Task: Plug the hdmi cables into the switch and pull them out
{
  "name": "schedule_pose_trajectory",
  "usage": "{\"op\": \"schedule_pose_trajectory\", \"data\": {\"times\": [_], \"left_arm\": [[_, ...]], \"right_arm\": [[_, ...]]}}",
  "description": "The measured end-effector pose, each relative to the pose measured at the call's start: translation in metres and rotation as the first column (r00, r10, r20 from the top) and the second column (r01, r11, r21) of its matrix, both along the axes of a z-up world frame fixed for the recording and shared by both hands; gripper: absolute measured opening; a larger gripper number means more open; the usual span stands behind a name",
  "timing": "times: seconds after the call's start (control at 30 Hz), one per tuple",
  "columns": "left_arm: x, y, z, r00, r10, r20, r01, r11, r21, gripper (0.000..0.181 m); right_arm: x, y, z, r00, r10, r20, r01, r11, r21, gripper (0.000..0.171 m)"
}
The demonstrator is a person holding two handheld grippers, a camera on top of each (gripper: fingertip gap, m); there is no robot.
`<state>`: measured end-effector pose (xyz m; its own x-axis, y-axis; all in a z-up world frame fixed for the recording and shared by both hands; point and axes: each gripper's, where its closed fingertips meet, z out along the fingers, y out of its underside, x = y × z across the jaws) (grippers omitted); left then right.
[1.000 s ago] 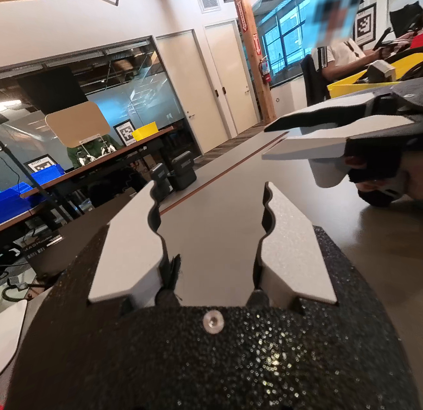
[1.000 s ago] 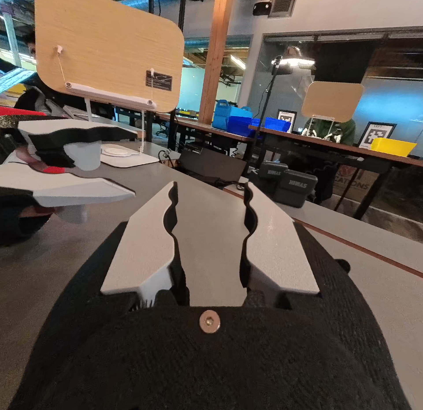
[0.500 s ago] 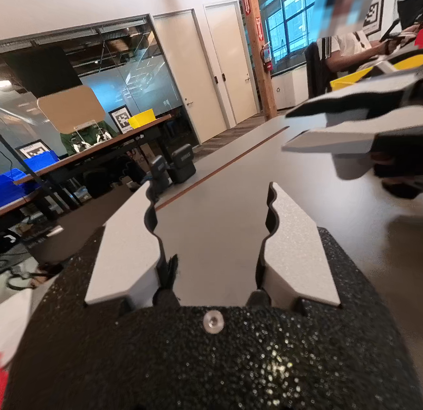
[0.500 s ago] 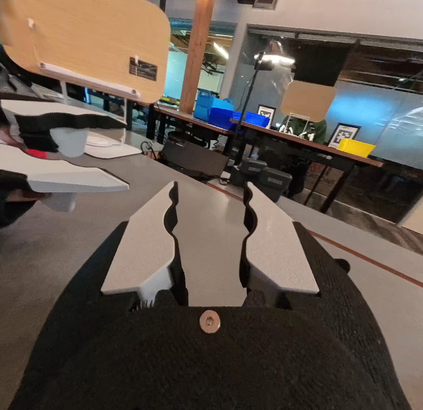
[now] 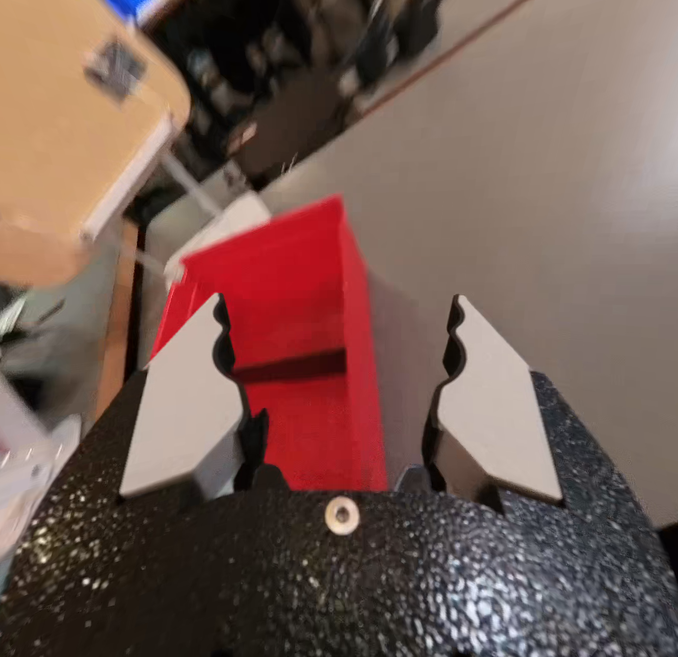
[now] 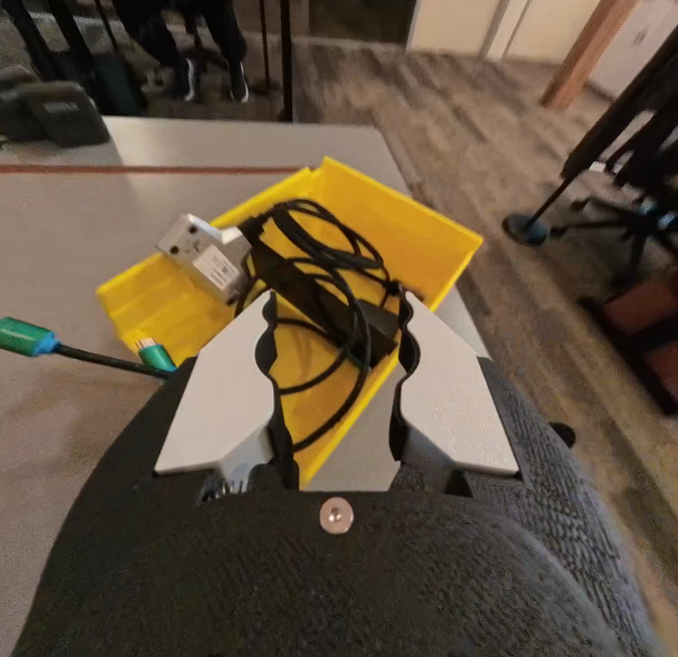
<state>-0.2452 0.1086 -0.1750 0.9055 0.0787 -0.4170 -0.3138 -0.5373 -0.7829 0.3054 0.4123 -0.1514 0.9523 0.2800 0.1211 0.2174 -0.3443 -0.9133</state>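
Yellow bin (image 6: 422, 236) holding switch (image 6: 205, 254), black cables (image 6: 330, 272) (tangled), red bin (image 5: 293, 272)

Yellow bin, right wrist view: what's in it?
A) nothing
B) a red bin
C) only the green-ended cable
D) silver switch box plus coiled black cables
D: the yellow bin holds the silver switch box leaning on its left wall and coiled black cables; the green-ended cable lies outside on the table.

Both wrist views steeply downward, close over separate bins.
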Motion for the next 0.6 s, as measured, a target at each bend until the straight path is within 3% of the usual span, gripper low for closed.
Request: {"op": "schedule_pose_trajectory", "data": {"times": [0.13, 0.23, 0.47, 0.53, 0.6], "left_arm": [[-0.037, -0.054, -0.059, 0.982, 0.154, 0.113, -0.121, 0.959, -0.256, 0.118], [-0.038, -0.072, -0.093, 0.96, 0.198, 0.199, -0.115, 0.924, -0.365, 0.111], [-0.043, -0.082, -0.128, 0.97, 0.229, 0.084, -0.159, 0.856, -0.492, 0.06], [-0.039, -0.081, -0.128, 0.98, 0.187, 0.067, -0.13, 0.858, -0.497, 0.046], [-0.025, -0.079, -0.132, 0.985, 0.116, 0.127, -0.036, 0.859, -0.511, 0.016]], "right_arm": [[0.037, 0.003, -0.063, 0.999, -0.052, -0.015, 0.047, 0.965, -0.258, 0.064], [0.03, 0.002, -0.079, 0.994, -0.03, -0.106, -0.008, 0.941, -0.339, 0.063], [0.021, -0.017, -0.081, 1.0, 0.012, 0.019, -0.003, 0.911, -0.412, 0.062], [0.02, -0.023, -0.09, 1.0, 0.014, 0.024, -0.001, 0.884, -0.468, 0.059], [0.021, -0.027, -0.106, 0.999, 0.021, 0.038, 0.002, 0.845, -0.534, 0.049]]}}
